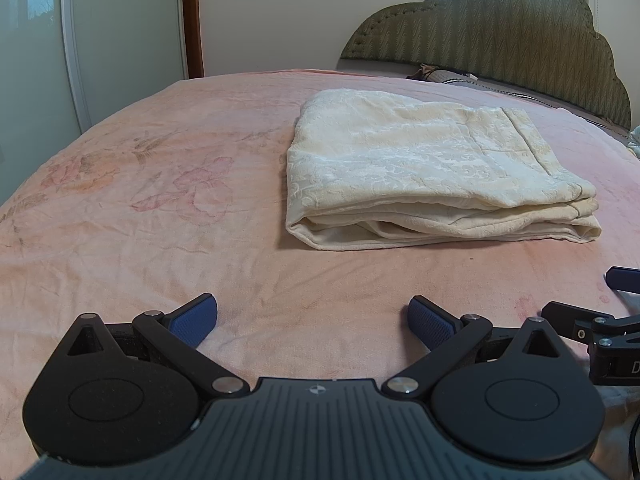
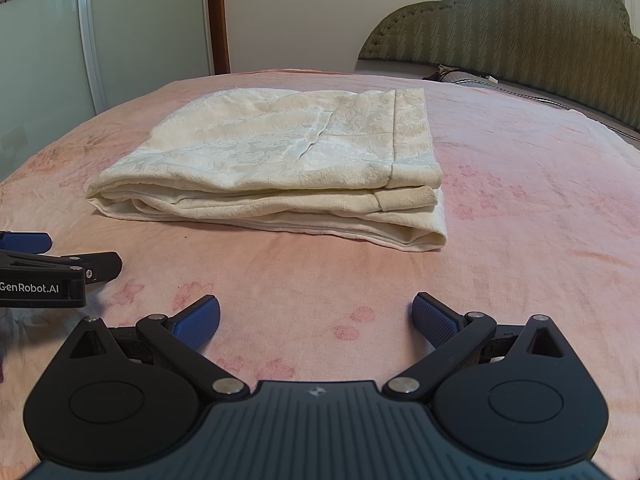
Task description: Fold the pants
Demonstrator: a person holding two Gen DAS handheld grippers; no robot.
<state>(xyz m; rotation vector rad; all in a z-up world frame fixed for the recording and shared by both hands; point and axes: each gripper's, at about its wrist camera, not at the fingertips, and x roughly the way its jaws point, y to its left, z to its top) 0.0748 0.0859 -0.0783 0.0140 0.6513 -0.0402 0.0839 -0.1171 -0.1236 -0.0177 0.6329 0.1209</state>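
Cream patterned pants (image 1: 424, 168) lie folded into a flat stack on the pink bedspread (image 1: 160, 208), with the layered fold edges facing me. In the right wrist view the same pants (image 2: 280, 168) sit ahead and slightly left. My left gripper (image 1: 313, 320) is open, low over the bedspread, a short way in front of the pants and holding nothing. My right gripper (image 2: 316, 320) is open too, empty, and also short of the stack. Each gripper shows at the edge of the other's view: the right gripper (image 1: 600, 312) and the left gripper (image 2: 52, 264).
A green padded headboard (image 1: 500, 36) stands at the back right, with pillows (image 1: 460, 76) below it. Pale wardrobe doors (image 1: 100, 40) and a brown door frame (image 1: 192, 16) line the left. The bedspread (image 2: 520, 200) stretches wide around the pants.
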